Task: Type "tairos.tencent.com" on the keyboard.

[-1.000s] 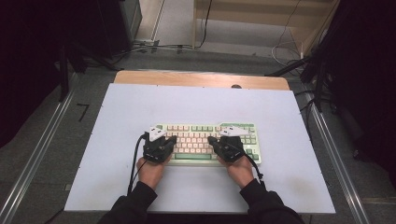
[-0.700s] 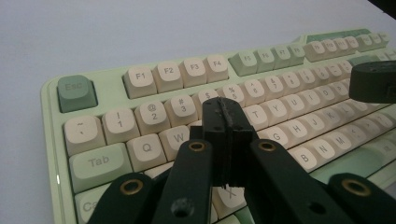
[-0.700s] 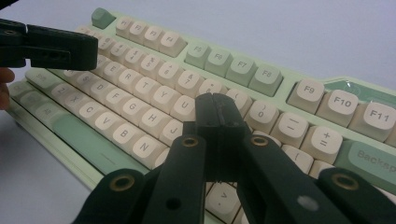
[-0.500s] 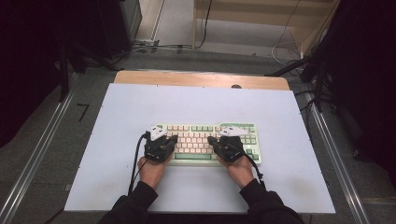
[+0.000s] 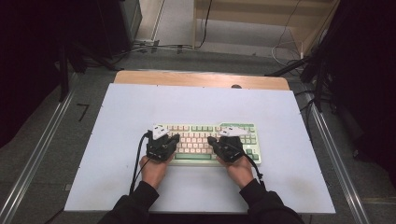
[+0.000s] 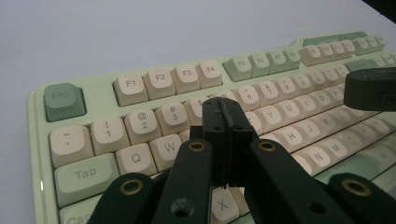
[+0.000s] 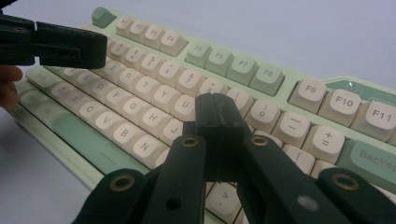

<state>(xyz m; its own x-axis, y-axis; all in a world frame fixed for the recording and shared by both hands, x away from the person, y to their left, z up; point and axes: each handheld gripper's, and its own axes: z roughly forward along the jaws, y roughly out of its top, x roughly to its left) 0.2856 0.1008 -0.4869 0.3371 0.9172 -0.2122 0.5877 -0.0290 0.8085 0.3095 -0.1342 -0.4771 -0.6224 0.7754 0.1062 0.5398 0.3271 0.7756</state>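
Note:
A pale green keyboard (image 5: 205, 128) with cream and green keys lies on the white table, slightly right of centre. My left gripper (image 5: 175, 138) hovers over its left half, jaws shut and empty; in the left gripper view the shut tips (image 6: 225, 111) sit above the keys near 4 and E on the keyboard (image 6: 70, 140). My right gripper (image 5: 211, 140) is over the right half, also shut and empty; its tips (image 7: 215, 108) hang above the keys near I and K on the keyboard (image 7: 219, 60). The left gripper (image 7: 100, 49) shows in the right gripper view, the right one (image 6: 348, 88) in the left gripper view.
The white tabletop (image 5: 140, 107) surrounds the keyboard, with a wooden strip (image 5: 201, 79) along its far edge. Metal rails (image 5: 37, 154) run down both sides of the table. Cables (image 5: 154, 46) lie on the floor beyond.

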